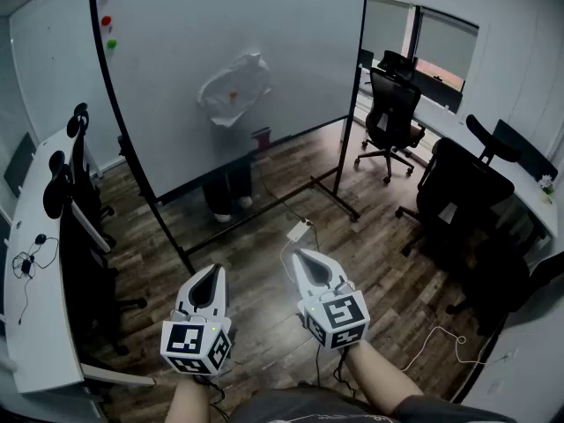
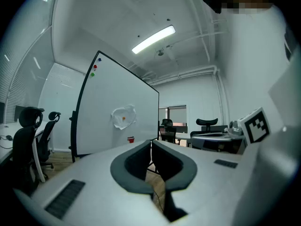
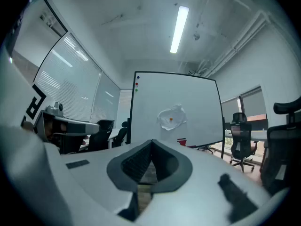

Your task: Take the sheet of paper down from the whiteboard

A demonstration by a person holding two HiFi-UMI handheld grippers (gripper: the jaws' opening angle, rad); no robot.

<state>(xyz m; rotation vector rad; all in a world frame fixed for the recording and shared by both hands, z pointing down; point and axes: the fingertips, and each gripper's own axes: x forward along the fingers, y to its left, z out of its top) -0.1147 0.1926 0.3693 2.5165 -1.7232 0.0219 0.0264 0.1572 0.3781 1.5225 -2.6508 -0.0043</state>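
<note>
Both tools are closed and empty: left gripper (image 1: 214, 273) and right gripper (image 1: 301, 256), held level, well apart from the whiteboard (image 1: 167, 104). Crumpled paper (image 1: 234, 88) hangs mid-board under an orange magnet (image 1: 233, 95). The approach seems to be in hand; next, step closer, open one gripper, and pinch a paper edge.

Paper (image 1: 234, 89) on whiteboard (image 1: 291, 51), chairs (image 1: 392, 117) right

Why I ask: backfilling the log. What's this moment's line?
paper: on whiteboard | left gripper: shut, empty | right gripper: shut, empty
</note>
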